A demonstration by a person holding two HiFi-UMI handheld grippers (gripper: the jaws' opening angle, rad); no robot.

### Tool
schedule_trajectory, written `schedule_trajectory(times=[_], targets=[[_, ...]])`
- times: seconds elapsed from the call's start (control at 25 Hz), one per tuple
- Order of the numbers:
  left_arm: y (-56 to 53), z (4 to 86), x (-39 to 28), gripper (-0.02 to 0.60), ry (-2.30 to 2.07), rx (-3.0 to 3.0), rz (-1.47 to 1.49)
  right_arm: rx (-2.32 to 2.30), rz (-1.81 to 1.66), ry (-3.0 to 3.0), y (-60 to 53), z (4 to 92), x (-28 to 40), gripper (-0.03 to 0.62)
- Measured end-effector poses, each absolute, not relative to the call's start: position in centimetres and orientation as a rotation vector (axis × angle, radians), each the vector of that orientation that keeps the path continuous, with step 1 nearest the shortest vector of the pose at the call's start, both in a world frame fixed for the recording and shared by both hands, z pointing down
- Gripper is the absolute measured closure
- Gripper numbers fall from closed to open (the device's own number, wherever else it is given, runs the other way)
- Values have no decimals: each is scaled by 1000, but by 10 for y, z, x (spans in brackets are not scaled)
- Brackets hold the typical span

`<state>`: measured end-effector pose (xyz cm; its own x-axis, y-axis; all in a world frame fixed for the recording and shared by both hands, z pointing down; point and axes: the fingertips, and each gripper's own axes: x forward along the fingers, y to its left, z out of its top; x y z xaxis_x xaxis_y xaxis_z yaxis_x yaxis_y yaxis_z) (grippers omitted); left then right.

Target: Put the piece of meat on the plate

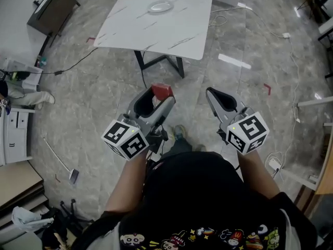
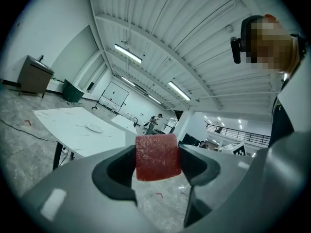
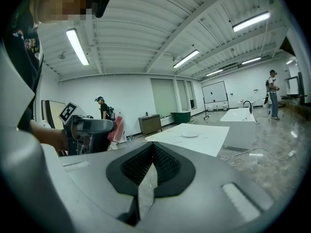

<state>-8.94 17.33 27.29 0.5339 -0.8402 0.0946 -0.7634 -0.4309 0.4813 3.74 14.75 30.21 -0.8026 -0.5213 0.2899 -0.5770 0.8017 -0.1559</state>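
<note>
left tongs (image 1: 160,97) clamp the meat (image 2: 156,157) for the trip to the plate (image 1: 159,6) at top centre, right tongs (image 1: 213,94) just shut, empty.

Hidden and cut off around the white table

The white table's (image 1: 156,27) far corner is cut by the head view's top edge. The plate (image 1: 159,6) on it is too small to read. Nearer than the table, the left gripper (image 1: 155,99) covers part of the piece of meat (image 1: 162,91).

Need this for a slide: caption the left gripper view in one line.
The left hand-held gripper shut on the red piece of meat, white table and plate beyond.
</note>
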Motion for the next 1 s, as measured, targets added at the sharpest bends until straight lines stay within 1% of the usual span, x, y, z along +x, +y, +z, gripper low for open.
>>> schedule_trajectory(times=[0.48, 1.0], targets=[[150, 279, -126, 192, -1221, 2354, -246, 938, 345, -2709, 133, 309, 5, 571], [121, 274, -134, 192, -1274, 2347, -247, 875, 327, -2743, 94, 308, -9, 571]])
